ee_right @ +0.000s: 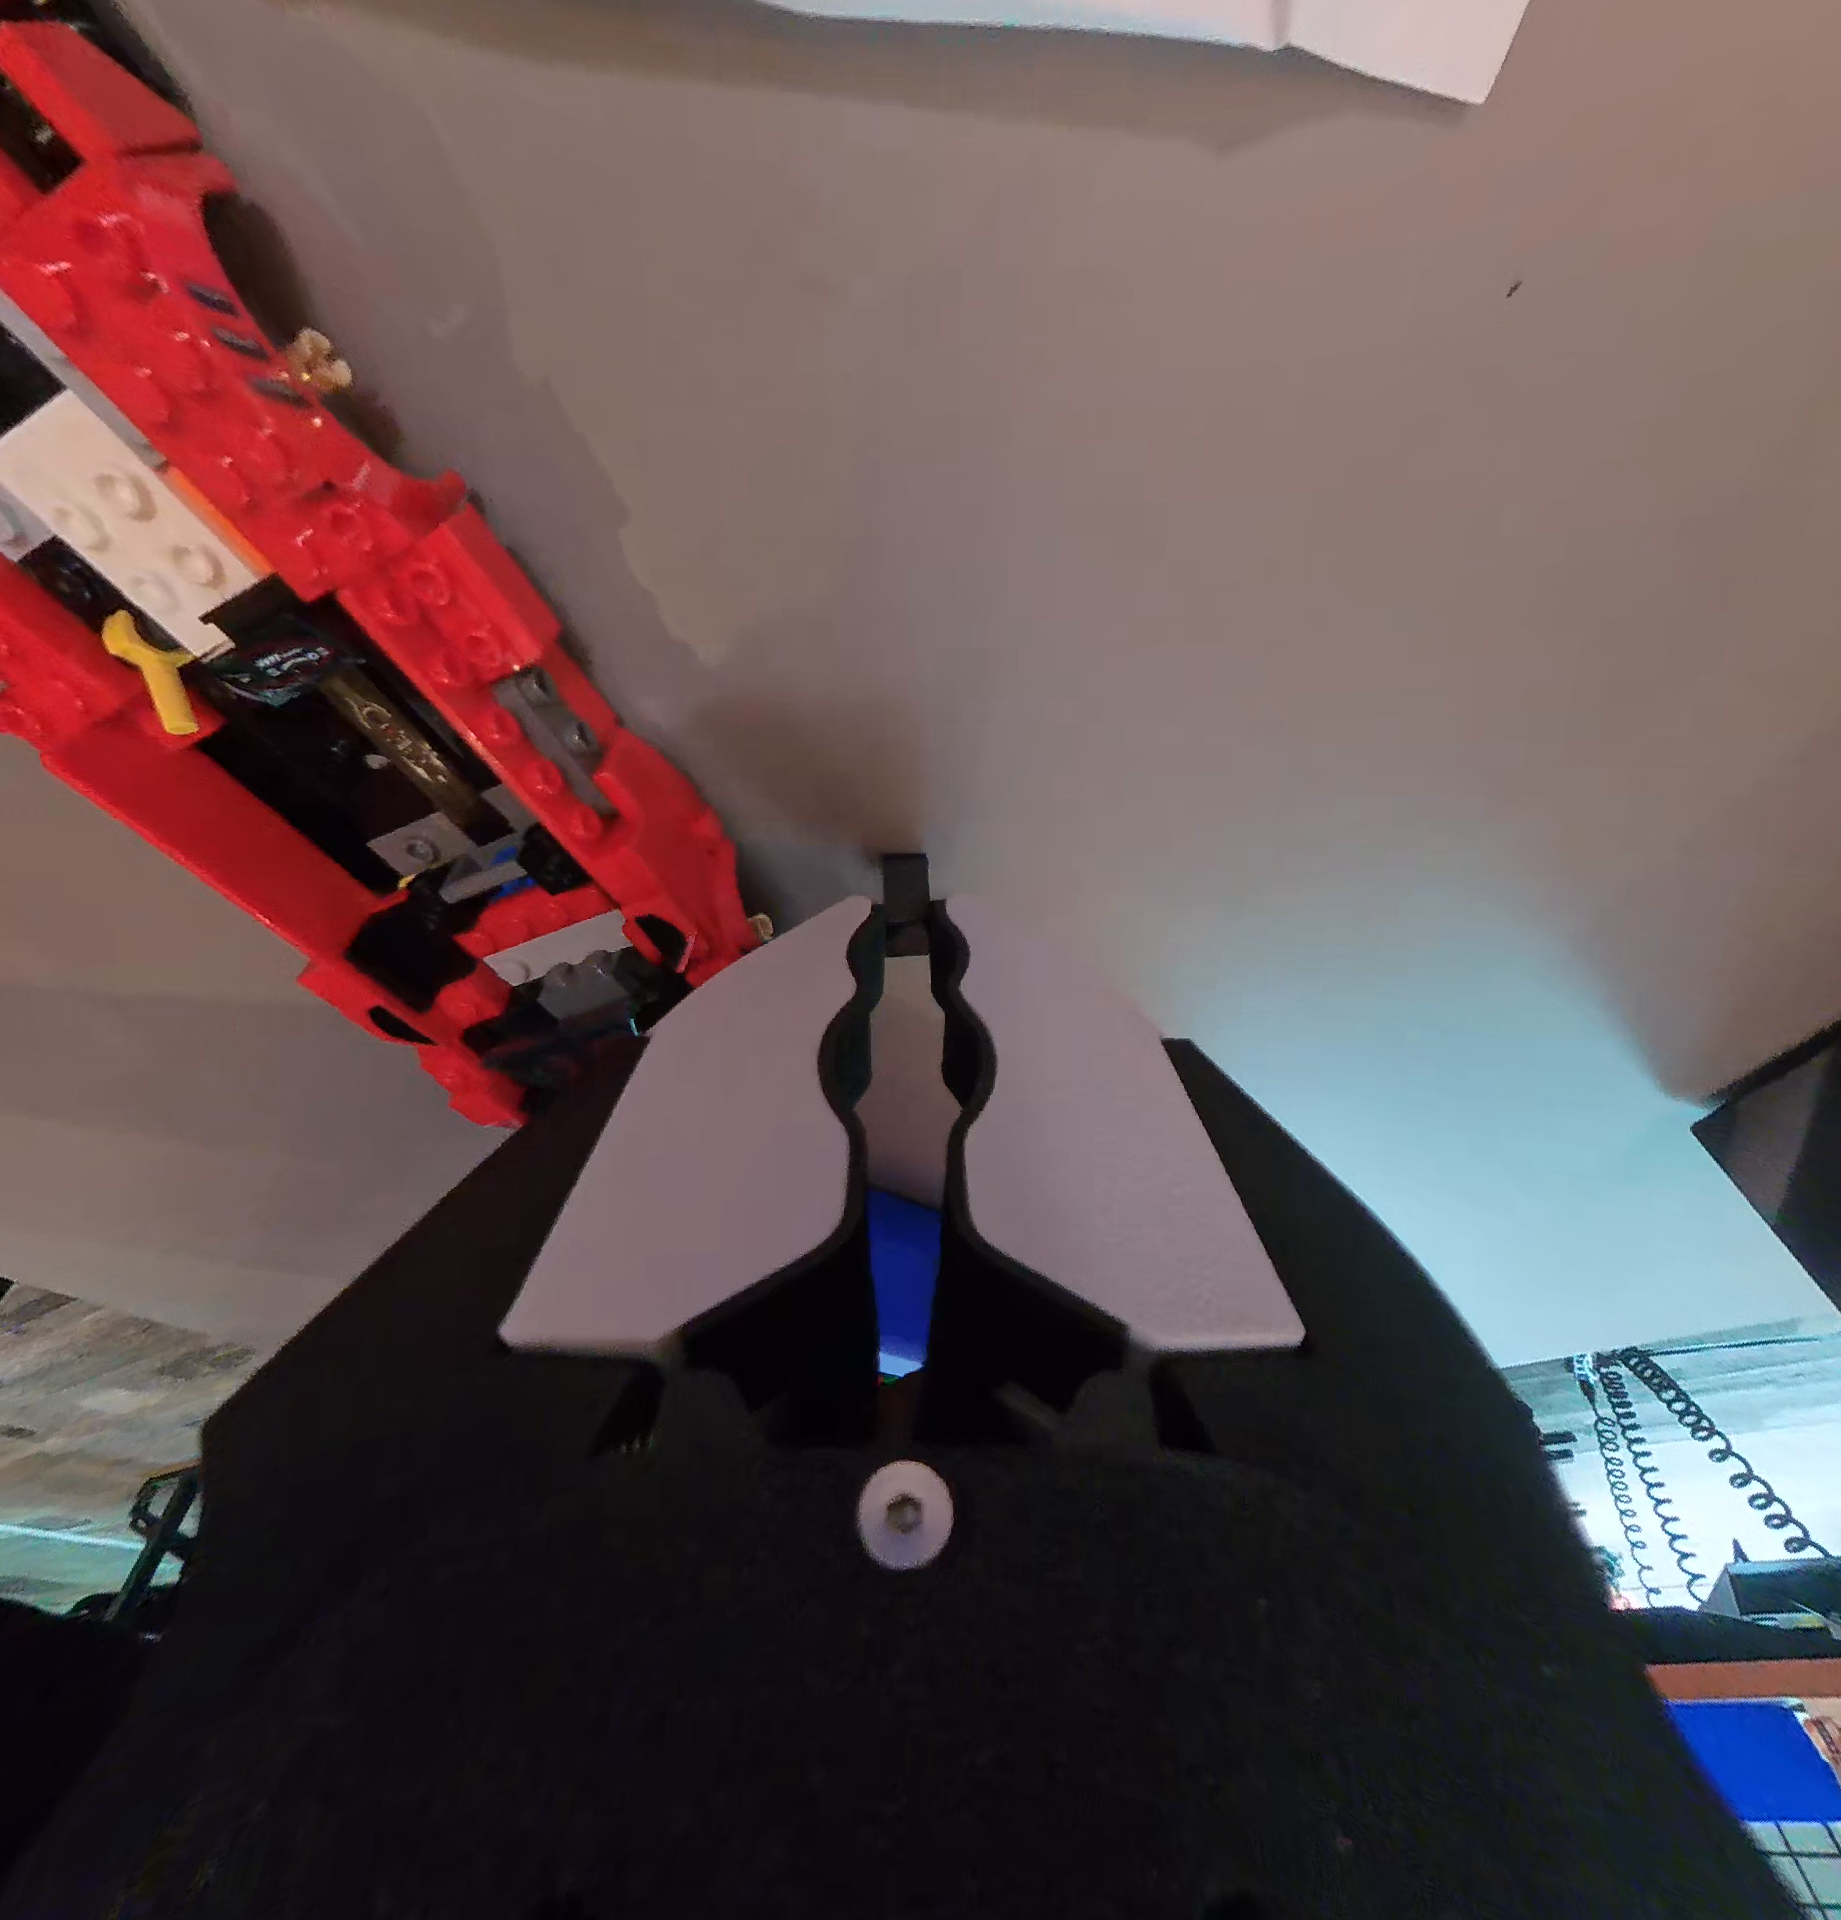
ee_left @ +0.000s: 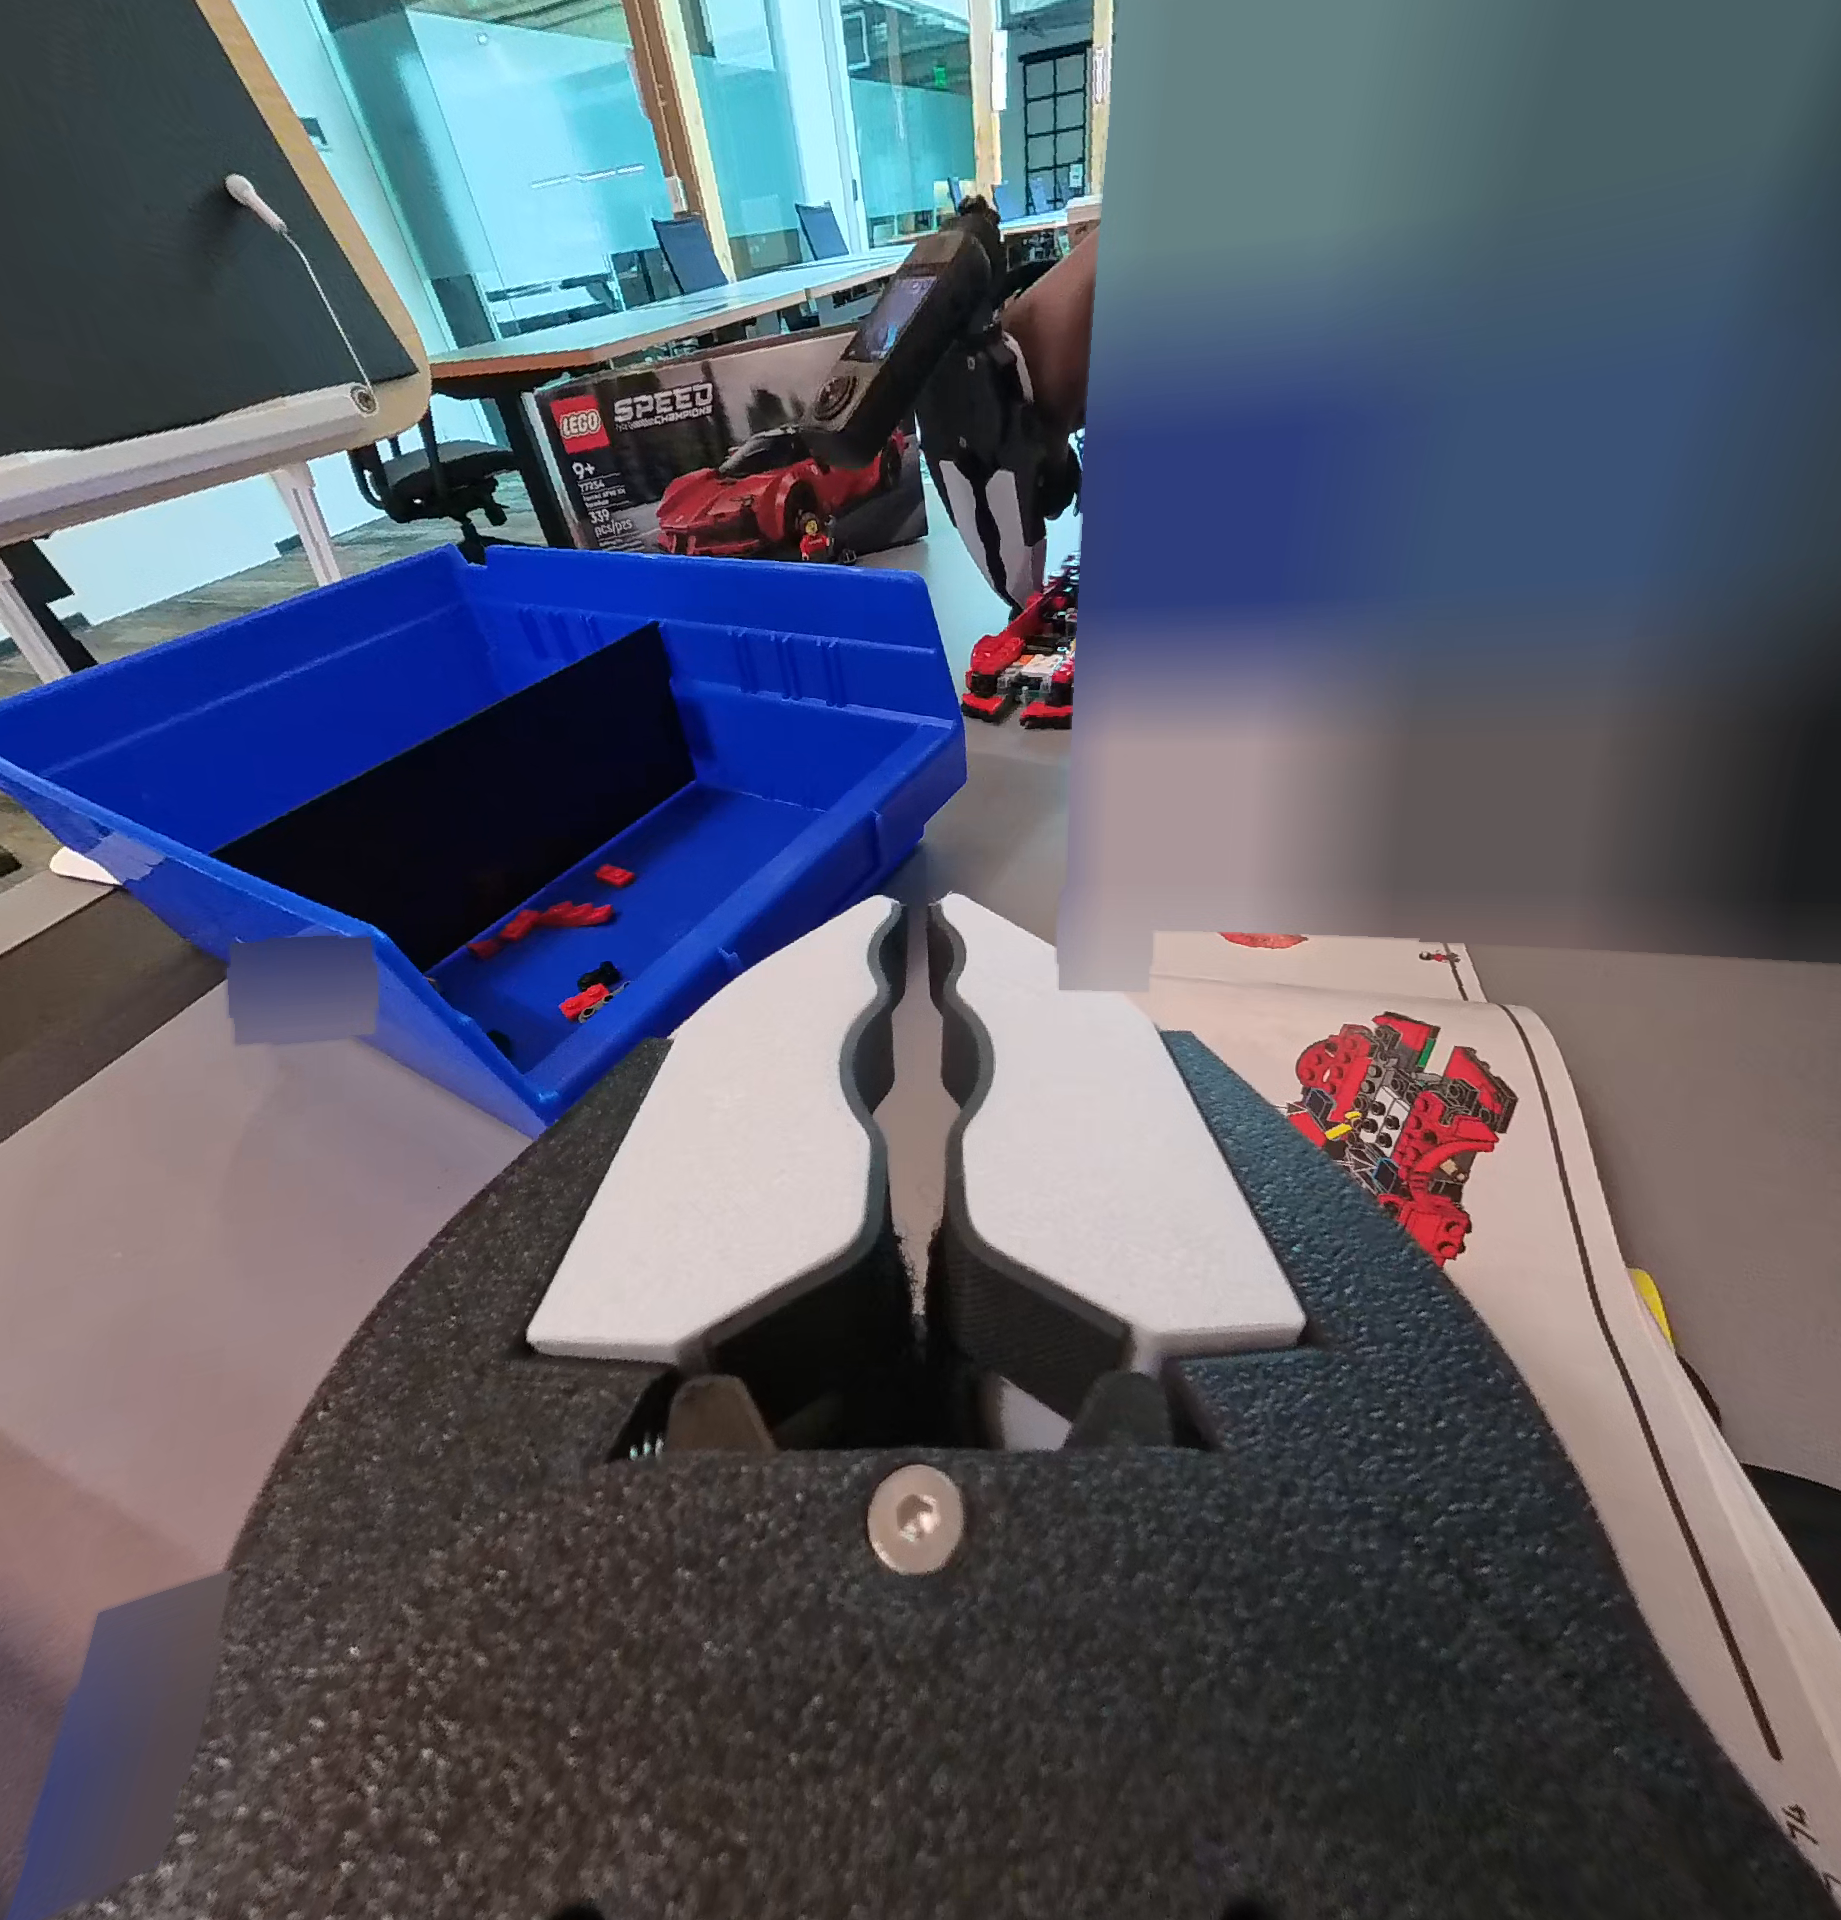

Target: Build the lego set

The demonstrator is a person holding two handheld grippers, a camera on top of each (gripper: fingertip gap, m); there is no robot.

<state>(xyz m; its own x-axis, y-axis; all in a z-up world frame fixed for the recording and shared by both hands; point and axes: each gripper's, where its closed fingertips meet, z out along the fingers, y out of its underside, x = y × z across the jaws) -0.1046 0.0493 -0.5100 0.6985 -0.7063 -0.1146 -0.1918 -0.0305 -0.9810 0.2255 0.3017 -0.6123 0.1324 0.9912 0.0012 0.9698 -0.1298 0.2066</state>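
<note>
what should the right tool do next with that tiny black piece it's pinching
Probably carry it left to the red car build. The right tool pinches a small black piece at its tips, just over bare table, beside the car's near end. The left tool holds nothing, so it could brace the car.

The left wrist view looks low across the table (ee_left: 220,1247), far toward the lego car (ee_left: 1020,665); the right wrist view faces steeply down, near that car (ee_right: 272,582). The 2 views share it.
</note>
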